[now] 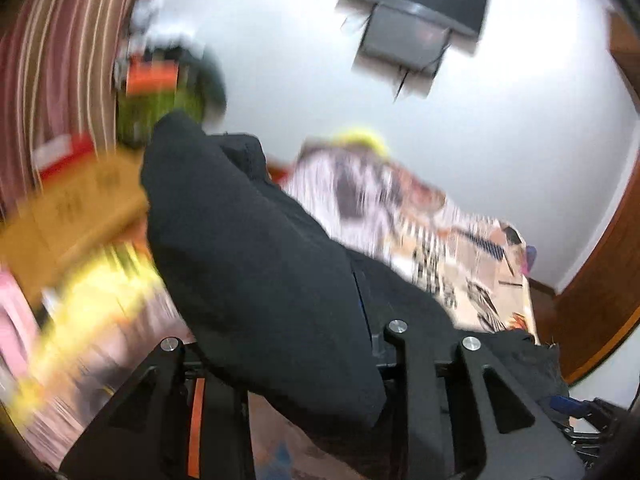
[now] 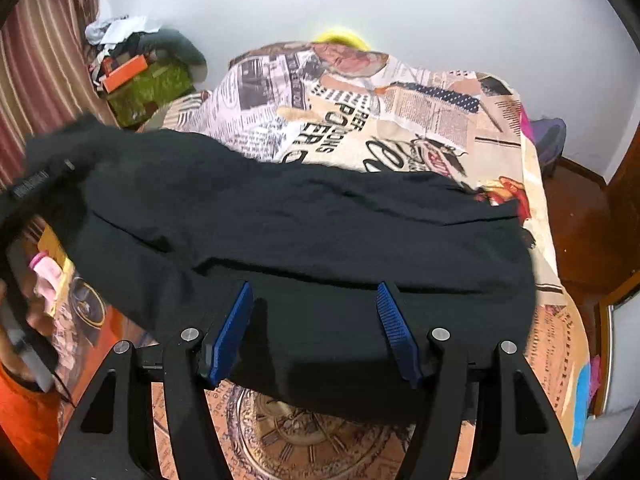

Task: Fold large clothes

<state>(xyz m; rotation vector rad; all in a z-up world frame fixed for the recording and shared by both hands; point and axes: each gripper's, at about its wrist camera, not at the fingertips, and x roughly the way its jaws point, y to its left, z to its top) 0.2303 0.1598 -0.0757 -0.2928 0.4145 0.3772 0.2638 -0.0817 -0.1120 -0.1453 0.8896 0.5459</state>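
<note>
Black garment (image 2: 304,232) spread across a bed with a newspaper-print cover (image 2: 420,120). The right gripper (image 2: 316,328) stands over the garment's near edge, its blue pads (image 2: 230,328) apart with cloth between them. At far left, the left gripper (image 2: 36,184) lifts one corner, blurred.

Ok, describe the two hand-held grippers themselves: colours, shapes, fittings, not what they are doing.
The right hand-held gripper has a black frame of angular struts with triangular cut-outs, round silver bolt heads at the joints, and ribbed blue pads on its fingers. The left hand-held gripper has the same black struts and silver bolts, plus an orange strip low on its frame; black cloth covers most of its fingers.
</note>
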